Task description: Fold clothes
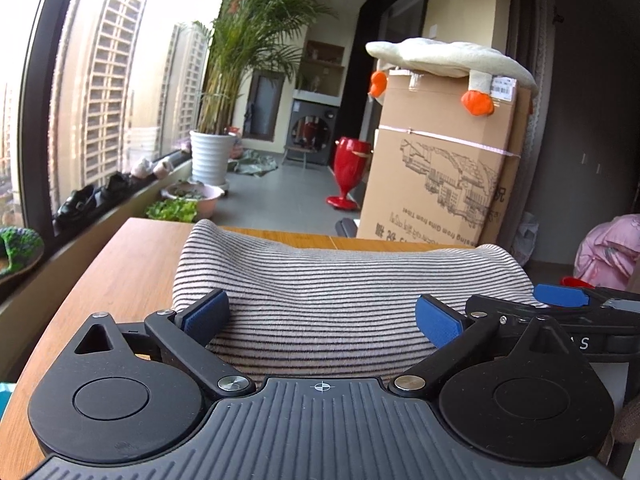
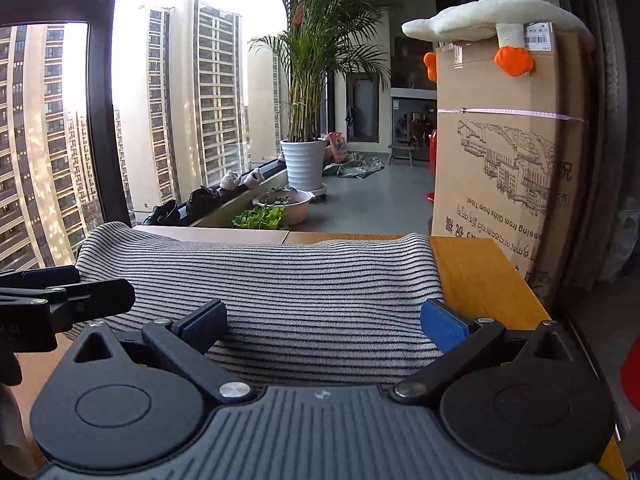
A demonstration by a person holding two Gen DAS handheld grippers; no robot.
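Lying folded on the light-brown wooden table [image 1: 120, 264] — a grey knit garment with thin black stripes [image 1: 340, 292]. Left gripper [image 1: 322, 316] and right gripper [image 2: 324, 318] are hovering side by side over its near edge — jaws spread wide, gripping nothing.

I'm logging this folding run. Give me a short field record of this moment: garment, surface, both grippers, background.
garment: striped cloth, bunched on the table
surface: wooden table
left gripper: jaws open, over the cloth's near edge
right gripper: jaws open, over the cloth's near edge
background: cardboard box with plush toy on top; potted palm by the window
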